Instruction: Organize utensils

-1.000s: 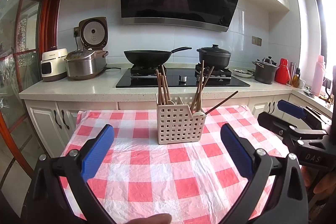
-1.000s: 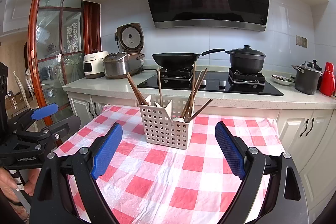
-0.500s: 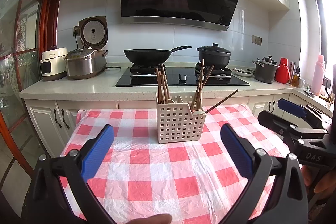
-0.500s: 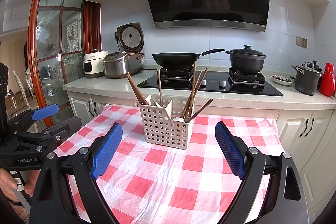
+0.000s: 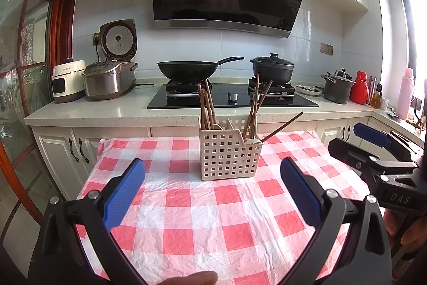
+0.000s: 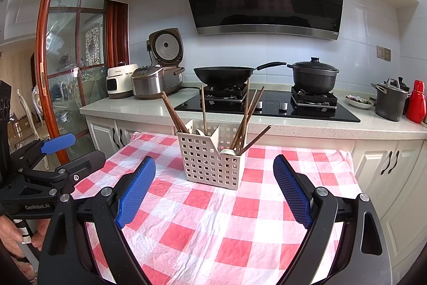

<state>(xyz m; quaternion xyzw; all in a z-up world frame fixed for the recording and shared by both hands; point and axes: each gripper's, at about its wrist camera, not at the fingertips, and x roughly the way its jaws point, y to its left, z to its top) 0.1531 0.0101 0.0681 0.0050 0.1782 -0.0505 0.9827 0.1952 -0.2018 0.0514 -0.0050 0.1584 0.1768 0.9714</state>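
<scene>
Both tongs, left (image 5: 212,188) and right (image 6: 214,186), gape empty before the perforated plastic caddy (image 5: 230,154).

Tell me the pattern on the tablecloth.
Red and white checks on the tablecloth, clearest in the left wrist view.

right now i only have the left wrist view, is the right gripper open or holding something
Observer: The right wrist view shows the right gripper wide open. Both blue pads are bare, with nothing between them.
Operator: ok and how do the chopsticks in the caddy's left compartment stand, they look bunched to me
Observer: From this side they split. The dark chopsticks lean out left over the corner of the white utensil caddy, while a single lighter chopstick stands nearly upright, apart from them.
</scene>
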